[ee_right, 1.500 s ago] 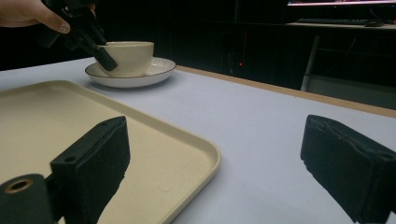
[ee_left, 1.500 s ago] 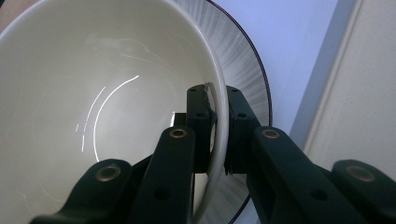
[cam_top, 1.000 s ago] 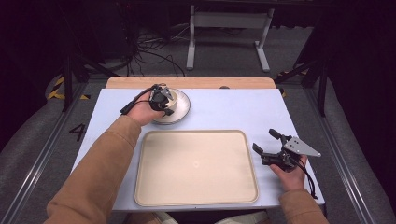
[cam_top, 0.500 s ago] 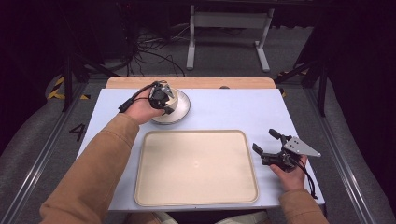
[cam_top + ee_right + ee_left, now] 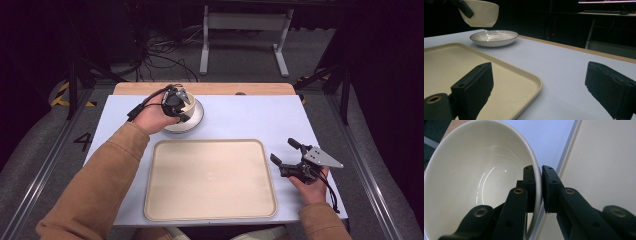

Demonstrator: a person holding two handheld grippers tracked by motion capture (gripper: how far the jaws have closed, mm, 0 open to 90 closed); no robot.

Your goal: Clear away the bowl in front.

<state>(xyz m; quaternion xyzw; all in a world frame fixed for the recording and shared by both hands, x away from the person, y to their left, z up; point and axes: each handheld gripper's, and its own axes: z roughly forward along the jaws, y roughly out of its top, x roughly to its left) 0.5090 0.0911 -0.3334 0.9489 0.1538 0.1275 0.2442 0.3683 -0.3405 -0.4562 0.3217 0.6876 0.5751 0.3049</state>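
My left gripper [image 5: 538, 192] pinches the cream bowl's [image 5: 474, 182] thin rim, upper left, above the plate [image 5: 494, 37]; my right gripper [image 5: 539, 95] gapes empty; it could slip.

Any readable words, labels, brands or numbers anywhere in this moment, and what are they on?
"4": a dark number on the grey floor, left of the table.
Bowl, plate, tray, left gripper and right gripper: no lettering seen.
Monitor, lit strip at the top of the right gripper view: too small and blurred to read.
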